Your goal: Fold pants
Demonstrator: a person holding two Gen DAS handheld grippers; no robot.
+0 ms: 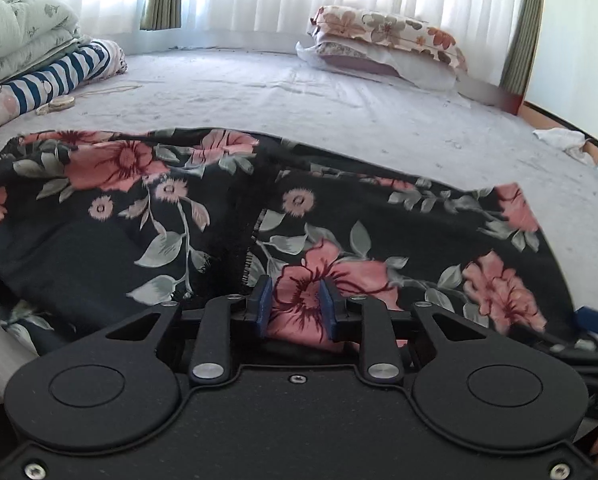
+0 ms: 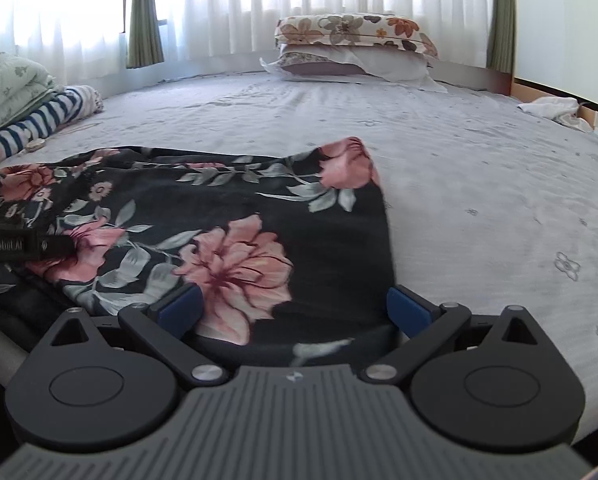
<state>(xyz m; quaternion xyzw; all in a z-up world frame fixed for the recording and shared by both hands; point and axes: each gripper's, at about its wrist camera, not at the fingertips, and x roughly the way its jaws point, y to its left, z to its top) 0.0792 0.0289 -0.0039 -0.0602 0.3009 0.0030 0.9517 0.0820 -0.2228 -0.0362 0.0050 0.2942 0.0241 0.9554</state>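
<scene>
Black pants with pink flowers [image 1: 147, 216] lie spread on the grey bed sheet, also in the right wrist view [image 2: 235, 232]. My left gripper [image 1: 297, 300] sits at the near edge of the pants; its blue pads [image 1: 265, 300] stand a little apart with pink flowered cloth between them. My right gripper [image 2: 295, 308] is wide open, its blue pads [image 2: 179, 308] straddling the near right corner of the pants without pinching it. The left gripper's black body [image 2: 23, 244] shows at the left of the right wrist view.
Stacked floral pillows [image 2: 351, 48] lie at the far end of the bed [image 2: 479, 184]. Folded quilt and striped bedding [image 1: 39, 60] are piled at the left. White cloth [image 2: 551, 108] lies at the right edge by the wall. Curtains hang behind.
</scene>
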